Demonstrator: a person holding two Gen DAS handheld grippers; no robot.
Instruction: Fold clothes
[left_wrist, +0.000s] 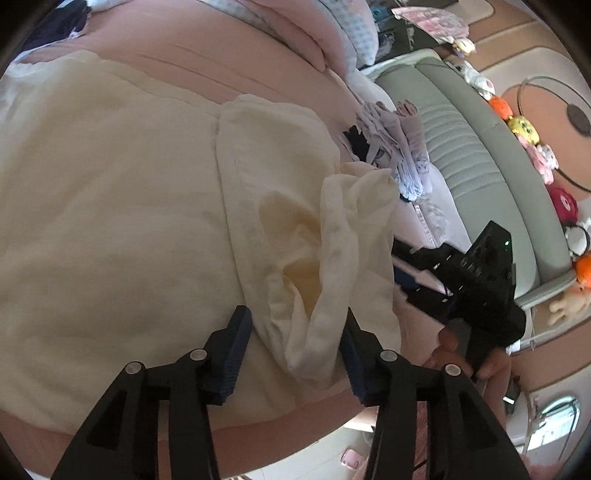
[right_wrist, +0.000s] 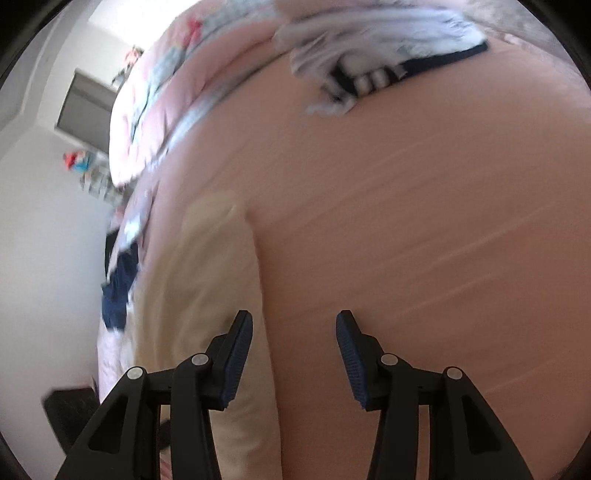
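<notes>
A cream garment (left_wrist: 110, 192) lies spread on the pink bed sheet (left_wrist: 207, 62). Its near right corner is bunched into a loose fold (left_wrist: 321, 266). My left gripper (left_wrist: 295, 347) straddles that fold, which sits between the blue pads; the pads stand apart and I see no firm pinch. The right gripper's black body (left_wrist: 480, 273) shows at the right, held by a hand (left_wrist: 458, 350), beside the garment's edge. In the blurred right wrist view my right gripper (right_wrist: 294, 354) is open over the bare sheet (right_wrist: 424, 240). The cream garment's edge (right_wrist: 207, 295) runs under its left finger.
A heap of pale and dark clothes (left_wrist: 388, 147) lies on the bed beyond the garment. A grey-green bench (left_wrist: 461, 147) with soft toys (left_wrist: 524, 125) runs along the right. Pillows (left_wrist: 332, 33) are at the back. More clothes (right_wrist: 369, 55) lie far on the sheet.
</notes>
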